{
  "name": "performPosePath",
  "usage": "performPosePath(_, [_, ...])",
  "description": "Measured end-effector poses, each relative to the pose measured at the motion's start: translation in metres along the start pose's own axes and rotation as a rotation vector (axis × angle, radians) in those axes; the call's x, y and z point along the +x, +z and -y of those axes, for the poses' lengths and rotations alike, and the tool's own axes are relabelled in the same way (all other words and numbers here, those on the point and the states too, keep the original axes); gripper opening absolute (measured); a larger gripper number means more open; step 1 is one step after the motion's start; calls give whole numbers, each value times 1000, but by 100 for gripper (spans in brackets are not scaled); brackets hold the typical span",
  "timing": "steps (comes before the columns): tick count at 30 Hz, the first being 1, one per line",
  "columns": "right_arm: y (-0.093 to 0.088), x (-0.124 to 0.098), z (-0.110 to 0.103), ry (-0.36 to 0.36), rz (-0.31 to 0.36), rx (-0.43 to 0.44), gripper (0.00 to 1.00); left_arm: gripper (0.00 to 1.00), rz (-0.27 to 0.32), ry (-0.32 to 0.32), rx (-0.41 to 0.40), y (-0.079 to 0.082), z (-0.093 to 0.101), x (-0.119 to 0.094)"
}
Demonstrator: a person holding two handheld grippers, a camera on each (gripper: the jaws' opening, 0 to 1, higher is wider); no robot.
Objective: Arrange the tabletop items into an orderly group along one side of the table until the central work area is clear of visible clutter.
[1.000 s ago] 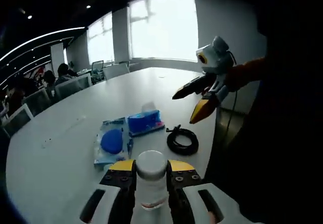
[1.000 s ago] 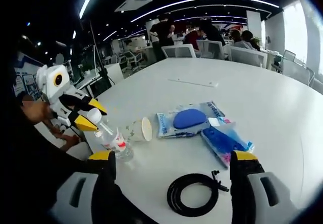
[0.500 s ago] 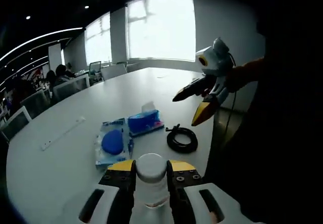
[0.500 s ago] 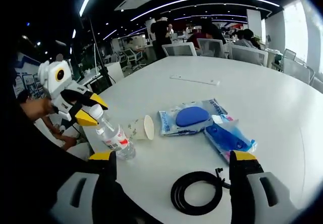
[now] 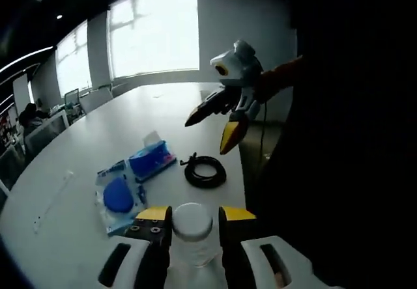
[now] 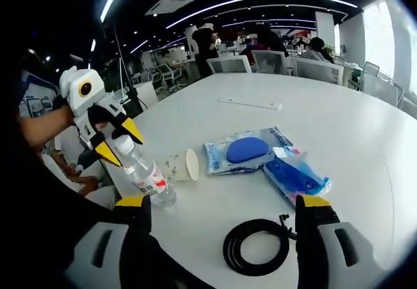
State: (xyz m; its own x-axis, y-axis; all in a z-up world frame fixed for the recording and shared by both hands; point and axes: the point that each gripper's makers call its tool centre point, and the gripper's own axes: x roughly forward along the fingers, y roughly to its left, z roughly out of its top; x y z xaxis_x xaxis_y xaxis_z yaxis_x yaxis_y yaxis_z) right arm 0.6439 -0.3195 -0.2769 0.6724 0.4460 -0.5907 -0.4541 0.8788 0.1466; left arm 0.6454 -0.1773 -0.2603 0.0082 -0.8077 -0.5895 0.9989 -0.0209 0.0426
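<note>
My left gripper [image 6: 117, 147] is showing yellow tips on black jaws and a white body. The bottle [image 6: 144, 172] I am gripping is looking clear, with a white cap and a red and white label. The cable coil [image 6: 255, 247] is black, the two packets [image 6: 268, 160] blue, the table [image 6: 339, 126] white.
</note>
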Motion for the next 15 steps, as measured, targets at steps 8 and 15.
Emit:
performPosePath(8, [-5,-6,4,-24,-1,21,88,23,-25,-50,15,-4,1,4])
performPosePath(15, [-2,-9,9,-50,20,32,87,22,-27,5,-69,-3,-4,4])
